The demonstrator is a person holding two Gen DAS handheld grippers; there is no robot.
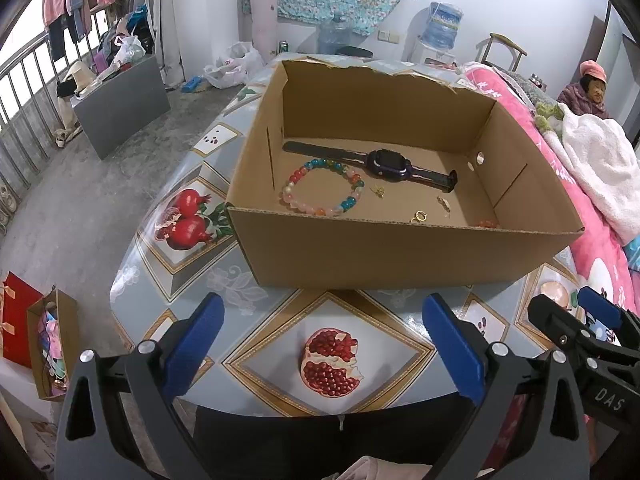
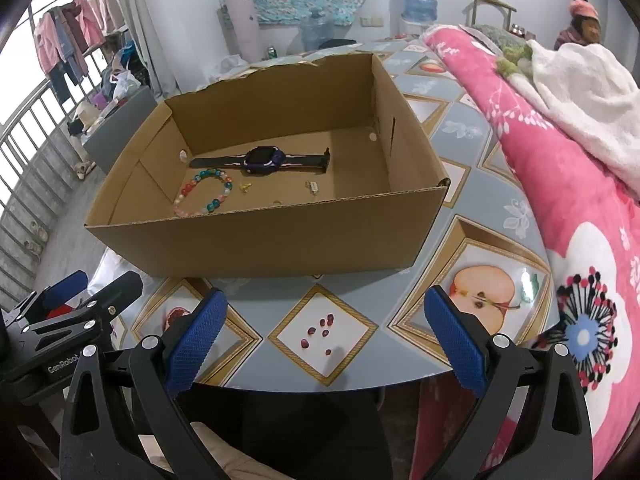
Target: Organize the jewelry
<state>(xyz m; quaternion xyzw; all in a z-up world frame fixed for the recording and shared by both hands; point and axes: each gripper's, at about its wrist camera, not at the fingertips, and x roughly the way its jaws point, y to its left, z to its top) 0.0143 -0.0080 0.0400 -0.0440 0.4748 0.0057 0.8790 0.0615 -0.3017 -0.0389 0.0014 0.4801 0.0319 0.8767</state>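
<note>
From the left wrist view, your left gripper hangs wide open and empty over the worktop, short of the cardboard box. Inside lie the beaded bracelet, smartwatch and small gold pieces. From the right wrist view, your right gripper is likewise spread and empty. The jewelry looks gathered but loose; any finer sorting is, I judge, still to do

A round table with a fruit-print cover carries a cardboard box; pink quilt at three o'clock.
</note>
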